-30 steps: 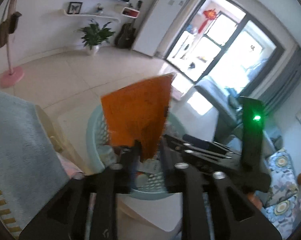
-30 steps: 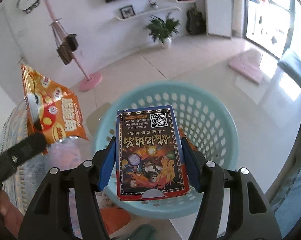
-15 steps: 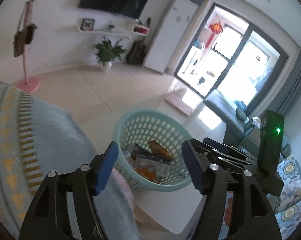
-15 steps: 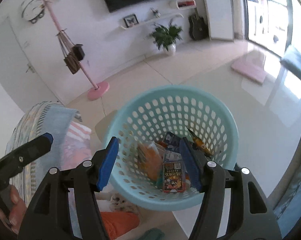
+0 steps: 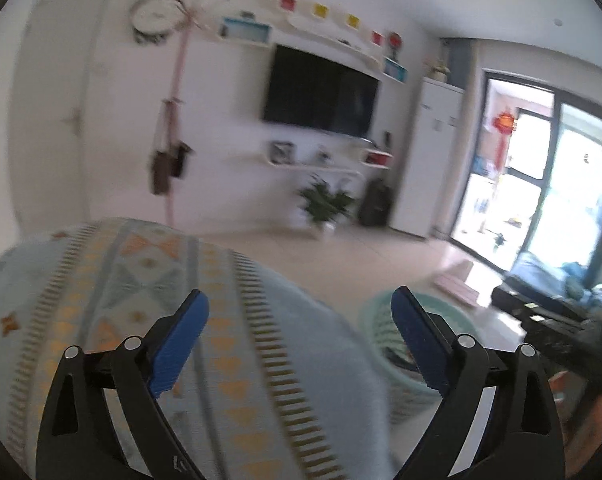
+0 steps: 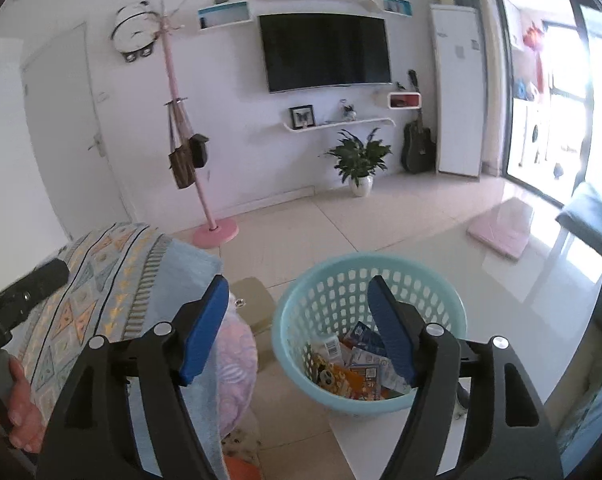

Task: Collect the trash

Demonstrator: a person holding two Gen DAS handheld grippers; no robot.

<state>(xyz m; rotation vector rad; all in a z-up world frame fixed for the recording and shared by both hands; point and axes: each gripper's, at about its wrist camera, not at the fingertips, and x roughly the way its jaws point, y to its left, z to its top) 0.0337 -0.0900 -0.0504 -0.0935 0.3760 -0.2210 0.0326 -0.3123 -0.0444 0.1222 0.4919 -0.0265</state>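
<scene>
Both empty: left hand-held gripper spread wide, right hand-held gripper apart, jaws of each just opened further, nothing between. Trash down in the basket, ahead of and below the right's tips. Best to swing clear of the blanket, then seek remaining litter. Left view blurred; basket half hidden there behind a finger. No loose trash visible.
</scene>
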